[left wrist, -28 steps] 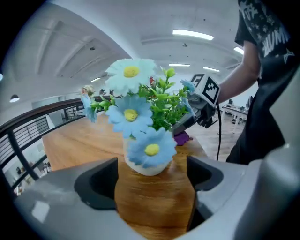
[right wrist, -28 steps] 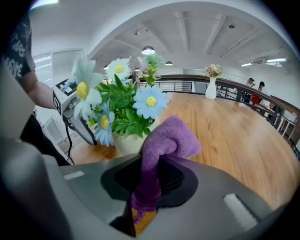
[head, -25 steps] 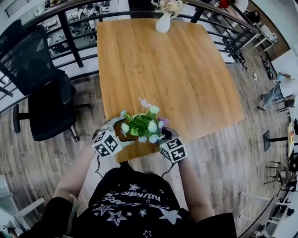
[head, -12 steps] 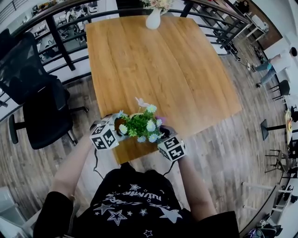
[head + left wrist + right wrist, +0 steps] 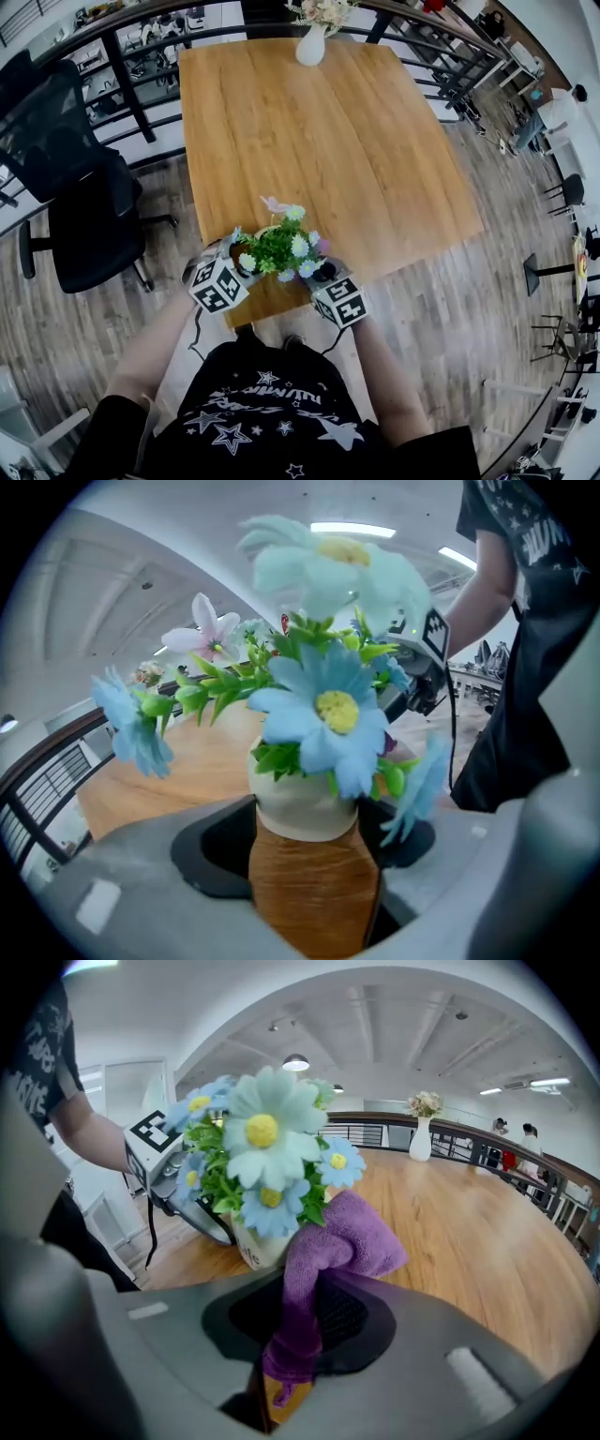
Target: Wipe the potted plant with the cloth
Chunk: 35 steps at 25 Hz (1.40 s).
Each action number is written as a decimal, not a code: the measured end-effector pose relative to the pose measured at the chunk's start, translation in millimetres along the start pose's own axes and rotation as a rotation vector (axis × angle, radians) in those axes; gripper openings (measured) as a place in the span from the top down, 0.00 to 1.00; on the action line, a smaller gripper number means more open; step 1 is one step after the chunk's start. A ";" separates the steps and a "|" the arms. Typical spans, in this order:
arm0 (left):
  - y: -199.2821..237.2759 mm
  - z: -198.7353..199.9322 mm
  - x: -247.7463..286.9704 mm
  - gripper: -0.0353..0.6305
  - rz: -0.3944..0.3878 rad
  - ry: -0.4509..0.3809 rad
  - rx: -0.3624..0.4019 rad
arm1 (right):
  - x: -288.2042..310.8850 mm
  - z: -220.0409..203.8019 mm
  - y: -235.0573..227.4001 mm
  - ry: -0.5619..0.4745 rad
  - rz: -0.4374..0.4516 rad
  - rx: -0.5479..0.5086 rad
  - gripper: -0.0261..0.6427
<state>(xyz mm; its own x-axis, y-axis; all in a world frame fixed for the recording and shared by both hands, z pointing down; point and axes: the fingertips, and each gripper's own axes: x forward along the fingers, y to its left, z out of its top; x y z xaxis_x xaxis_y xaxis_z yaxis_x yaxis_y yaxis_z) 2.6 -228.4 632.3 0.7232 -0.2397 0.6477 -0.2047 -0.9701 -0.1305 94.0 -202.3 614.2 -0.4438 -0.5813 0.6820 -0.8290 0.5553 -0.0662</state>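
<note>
The potted plant point(image 5: 278, 246), blue and white flowers over green leaves in a brown pot with a cream rim point(image 5: 314, 883), stands at the near edge of the wooden table point(image 5: 328, 141). My left gripper point(image 5: 246, 267) is at its left. Its jaws have just been closing, with the pot between them, and now they grip it point(image 5: 314, 855). On the right side, my right gripper point(image 5: 319, 272) is shut on a purple cloth point(image 5: 323, 1260). The cloth's free end rests against the flowers point(image 5: 262, 1162) and the pot's side.
A white vase of flowers point(image 5: 310, 47) stands at the table's far edge. A black office chair point(image 5: 75, 187) sits left of the table, with a dark railing point(image 5: 141, 56) behind. The near table edge is right under the pot. People stand far off point(image 5: 525, 1138).
The left gripper has drawn in slightly against the pot. The right gripper with the cloth and the plant stay where they were. The head view has shifted a little.
</note>
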 end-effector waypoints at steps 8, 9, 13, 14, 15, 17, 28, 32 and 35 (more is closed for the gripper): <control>-13.2 4.2 5.4 0.42 0.182 0.063 -0.163 | -9.9 -3.7 22.3 -0.021 0.118 -0.030 0.84; -14.6 4.2 6.0 0.42 0.205 0.072 -0.183 | -9.3 -4.2 25.3 -0.025 0.133 -0.030 0.84; -19.0 3.0 5.6 0.42 0.295 0.089 -0.264 | -4.6 -4.9 37.1 -0.033 0.178 -0.035 0.84; -20.3 2.7 5.2 0.42 0.315 0.094 -0.282 | -3.9 -5.1 40.5 -0.034 0.188 -0.035 0.84; -21.5 2.6 4.9 0.42 0.335 0.099 -0.300 | -3.2 -5.5 44.0 -0.035 0.198 -0.035 0.84; -23.9 2.8 4.2 0.42 0.374 0.108 -0.332 | -2.1 -6.6 50.4 -0.038 0.216 -0.031 0.84; -38.2 2.6 -4.2 0.45 0.398 0.115 -0.409 | -5.8 -11.1 66.9 -0.042 0.271 -0.038 0.84; -41.0 1.4 -4.4 0.45 0.386 0.131 -0.366 | -5.1 -13.1 75.9 -0.027 0.288 -0.090 0.84; -43.3 2.0 -3.9 0.46 0.385 0.125 -0.328 | -5.7 -13.6 72.2 -0.032 0.281 -0.092 0.84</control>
<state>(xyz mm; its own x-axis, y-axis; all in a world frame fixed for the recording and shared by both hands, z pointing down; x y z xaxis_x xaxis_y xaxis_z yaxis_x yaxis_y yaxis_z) 10.0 -185.6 633.9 0.4745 -0.5509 0.6866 -0.6509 -0.7446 -0.1477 41.4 -150.8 615.5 -0.6632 -0.4149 0.6229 -0.6386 0.7477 -0.1820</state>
